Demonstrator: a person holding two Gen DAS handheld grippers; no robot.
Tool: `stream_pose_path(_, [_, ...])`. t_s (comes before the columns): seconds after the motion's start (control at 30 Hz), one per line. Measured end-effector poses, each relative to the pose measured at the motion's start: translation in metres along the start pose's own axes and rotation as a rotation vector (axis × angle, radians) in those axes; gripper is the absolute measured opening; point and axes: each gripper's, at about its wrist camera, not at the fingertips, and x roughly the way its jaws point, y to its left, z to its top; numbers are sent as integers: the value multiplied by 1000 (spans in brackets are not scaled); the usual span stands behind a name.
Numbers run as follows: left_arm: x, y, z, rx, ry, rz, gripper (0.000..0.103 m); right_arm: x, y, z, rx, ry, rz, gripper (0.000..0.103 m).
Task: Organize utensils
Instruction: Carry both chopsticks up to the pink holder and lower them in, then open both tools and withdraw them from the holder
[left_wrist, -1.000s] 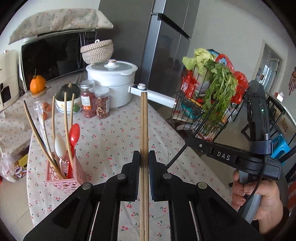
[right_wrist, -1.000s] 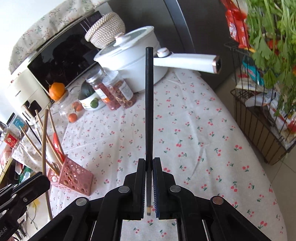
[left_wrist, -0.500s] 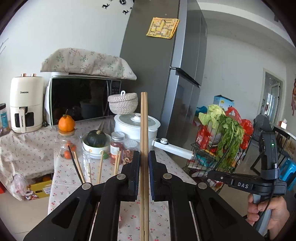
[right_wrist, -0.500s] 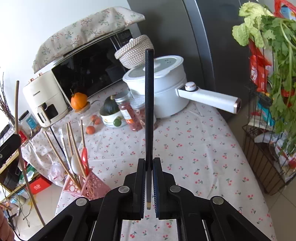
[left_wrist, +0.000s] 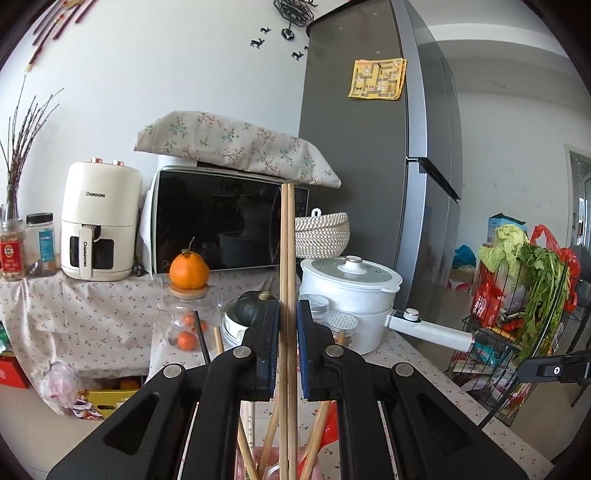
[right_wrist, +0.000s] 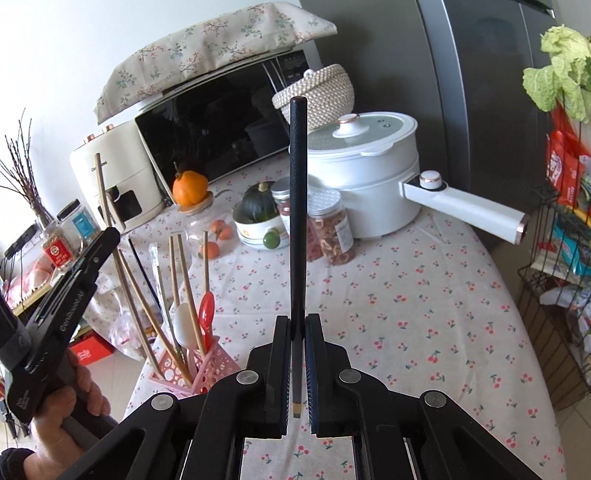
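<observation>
You stand in a home kitchen: tall grey refrigerator (left_wrist: 384, 177), black-fronted microwave oven (left_wrist: 221, 225), cream air fryer (left_wrist: 98, 221), white lidded electric pot (right_wrist: 364, 162), cherry-print tablecloth (right_wrist: 424, 302).

I am reading "CHANGHONG" twice on the cream air fryer (left_wrist: 99, 218); the jar labels and fridge note are staying illegible.

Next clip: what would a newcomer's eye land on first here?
The wooden chopsticks clamped upright in the left gripper, and a black chopstick in the right gripper. Then the pink utensil basket at the near left edge of the cherry-print table.
</observation>
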Motion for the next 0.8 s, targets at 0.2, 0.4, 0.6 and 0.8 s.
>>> stream_pose_path(0.2, [9, -6, -18, 70, -32, -1, 10, 13, 6, 1, -23, 16, 0, 6])
stream_pose_path(0.4, [9, 1, -29, 40, 7, -22, 10, 21, 9, -1, -26, 26, -3, 6])
stream_pose_path(0.6, [1, 1, -31, 64, 134, -45, 29, 17, 17, 0, -27, 16, 5, 7])
stream_pose_path(0.8, [-23, 15, -21, 4, 242, -27, 52, 9, 34, 1, -43, -7, 35, 7])
